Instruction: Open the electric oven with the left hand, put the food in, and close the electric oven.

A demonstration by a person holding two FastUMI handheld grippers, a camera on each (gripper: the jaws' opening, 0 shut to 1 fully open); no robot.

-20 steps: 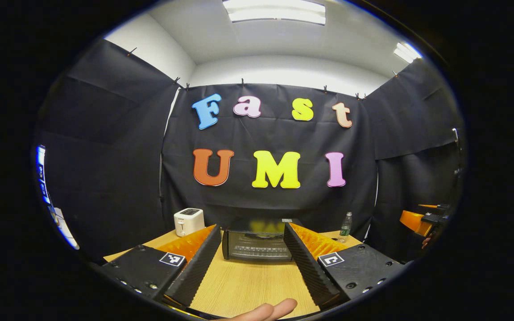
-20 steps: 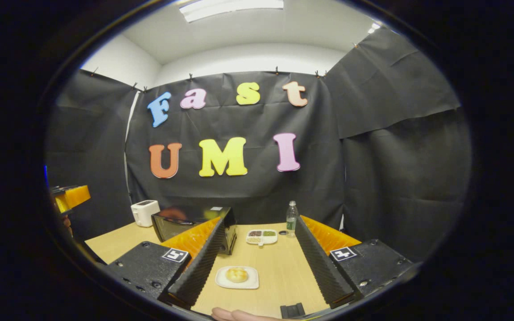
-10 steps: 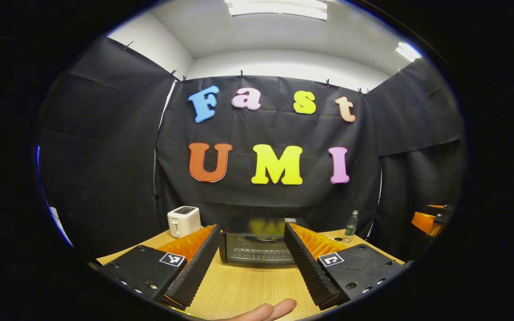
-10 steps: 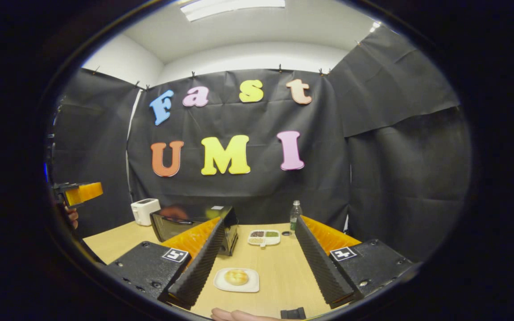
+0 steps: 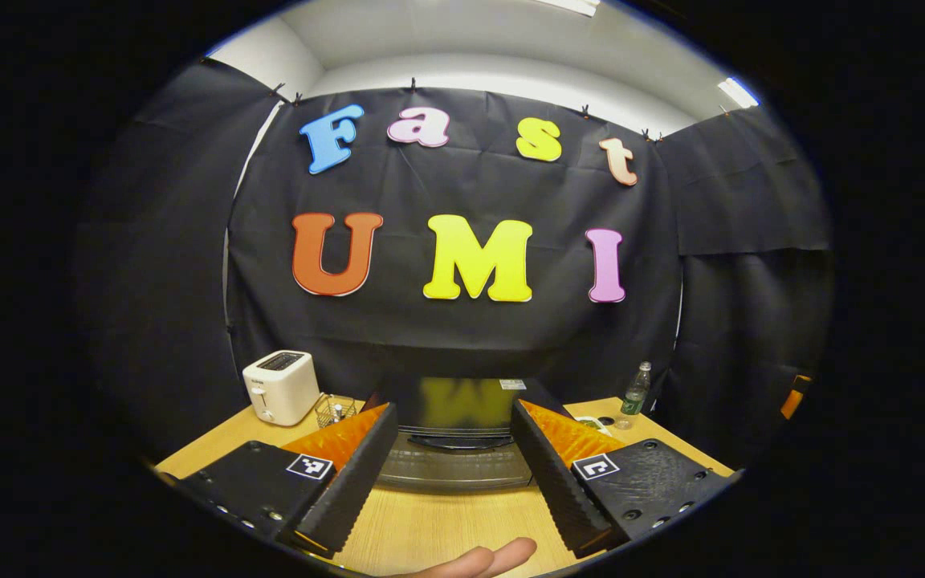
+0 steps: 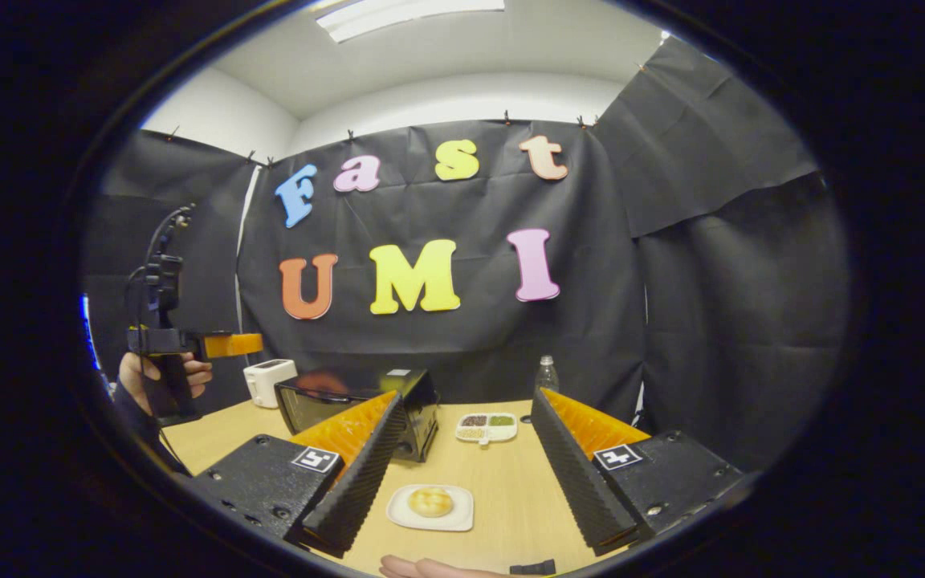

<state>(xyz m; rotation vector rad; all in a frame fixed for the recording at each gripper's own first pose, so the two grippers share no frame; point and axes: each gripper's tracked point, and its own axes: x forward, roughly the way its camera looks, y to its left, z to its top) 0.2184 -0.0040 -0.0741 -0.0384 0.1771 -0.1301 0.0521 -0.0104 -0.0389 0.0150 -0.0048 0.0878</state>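
Observation:
The black electric oven [image 5: 454, 449] stands on the wooden table [image 5: 446, 522] straight ahead of my left gripper [image 5: 453, 408], its door shut and its handle showing between the fingers. My left gripper is open and holds nothing. In the right gripper view a bun [image 6: 430, 502] lies on a small white plate [image 6: 456, 520] between the fingers of my right gripper [image 6: 466, 397], which is open and above the table. The oven [image 6: 334, 401] sits to the left there. A hand holds the left gripper [image 6: 226, 345] in the air short of the oven.
A white toaster [image 5: 280, 388] and a small wire basket [image 5: 334, 409] stand left of the oven. A water bottle [image 6: 544, 375] and a divided dish [image 6: 486, 427] of food sit at the back of the table. A fingertip [image 5: 478, 558] shows at the bottom edge.
My left gripper has moved forward toward the oven, which now looks larger and lower between the fingers. In the right gripper view the left gripper and hand have come in from the left edge.

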